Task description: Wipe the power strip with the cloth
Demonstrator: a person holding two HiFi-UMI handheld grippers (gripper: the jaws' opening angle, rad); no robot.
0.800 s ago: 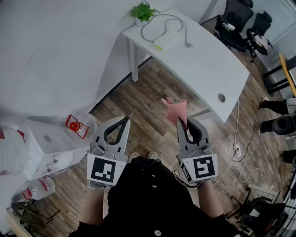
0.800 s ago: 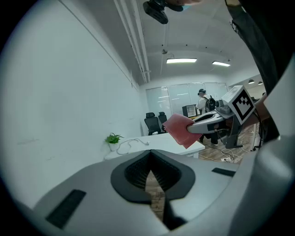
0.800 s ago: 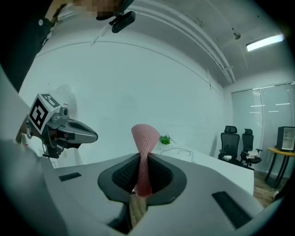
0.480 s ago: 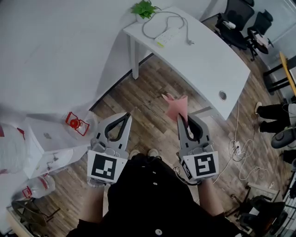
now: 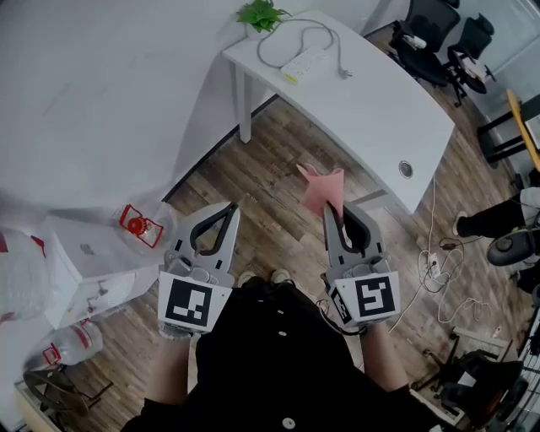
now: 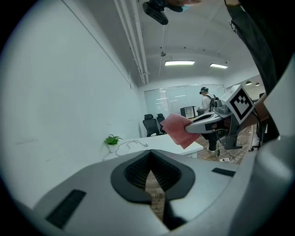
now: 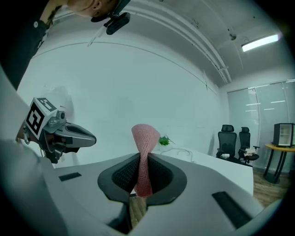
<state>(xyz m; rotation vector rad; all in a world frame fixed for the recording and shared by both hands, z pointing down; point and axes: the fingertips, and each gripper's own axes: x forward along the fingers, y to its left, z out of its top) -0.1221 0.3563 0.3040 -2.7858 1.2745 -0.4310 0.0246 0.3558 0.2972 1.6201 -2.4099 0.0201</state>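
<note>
Ahead: open floor (image 5: 261, 190) runs from my feet to the desk (image 5: 371, 110).
Left: the wall (image 5: 101, 93) closes that side. Boxes (image 5: 84, 261) and a bottle (image 5: 72, 342) crowd its foot, near my left fingers (image 5: 226, 234).
Desk top: the near half is bare, with room to come in over it. At the far end the strip (image 5: 305, 65), its looped cable (image 5: 291, 38) and a plant (image 5: 261, 17) sit close together.
Desk leg (image 5: 245, 110): stands at the far corner, by the wall.
Right: chairs (image 5: 430, 42) beyond the desk, loose wires (image 5: 439, 283) on the floor beside it.
Between my hands: open air. The cloth (image 5: 323, 192) sticks out past my right fingers (image 5: 332, 249).
</note>
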